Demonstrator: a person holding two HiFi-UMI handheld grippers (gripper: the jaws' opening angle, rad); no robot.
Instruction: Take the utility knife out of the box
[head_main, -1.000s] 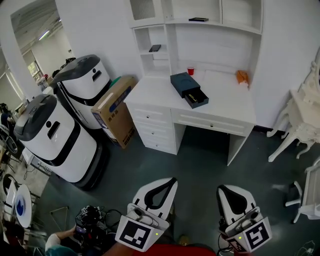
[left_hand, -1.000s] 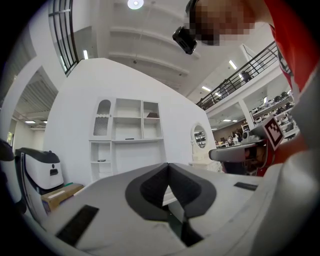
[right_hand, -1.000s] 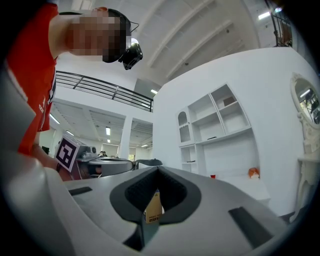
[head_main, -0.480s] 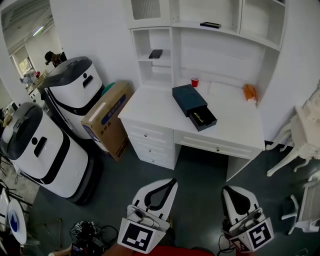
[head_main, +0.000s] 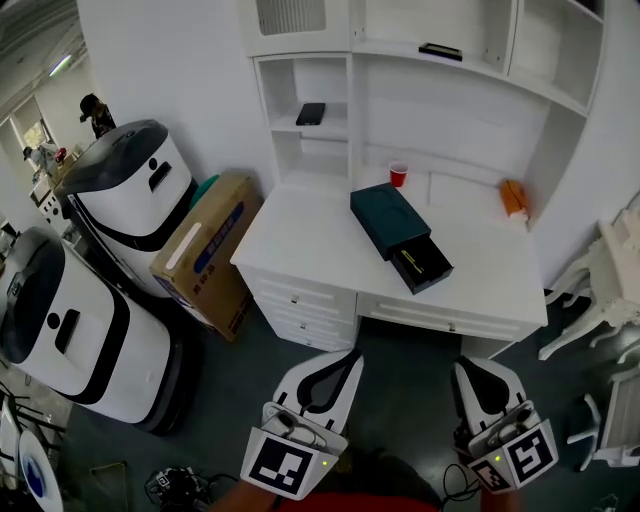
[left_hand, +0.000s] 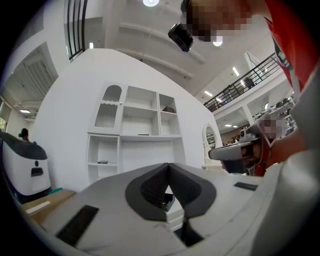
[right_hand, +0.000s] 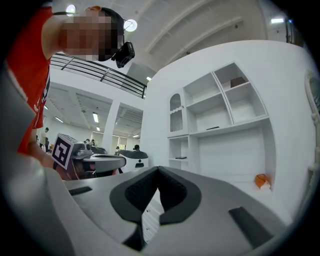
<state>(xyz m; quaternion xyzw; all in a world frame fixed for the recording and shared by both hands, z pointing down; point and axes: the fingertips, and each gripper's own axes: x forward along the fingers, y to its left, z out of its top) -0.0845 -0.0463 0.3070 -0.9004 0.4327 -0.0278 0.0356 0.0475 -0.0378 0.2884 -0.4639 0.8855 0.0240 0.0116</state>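
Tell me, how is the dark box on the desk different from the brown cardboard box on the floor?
The dark box lies flat on the white desk; the cardboard box leans on the floor beside it. The dark box has its drawer slid out; the cardboard box looks shut. Dark box: blackish-blue; cardboard box: brown with blue print. Both are rectangular.

Left tongs (head_main: 345, 360) and right tongs (head_main: 466, 368) are white, black-padded, bearing marker cubes (head_main: 283, 467); red shirt (head_main: 340, 500).

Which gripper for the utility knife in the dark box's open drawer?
Right, probably: the open drawer slides out toward the right gripper; the left gripper sits further aside. Both shut, far off.
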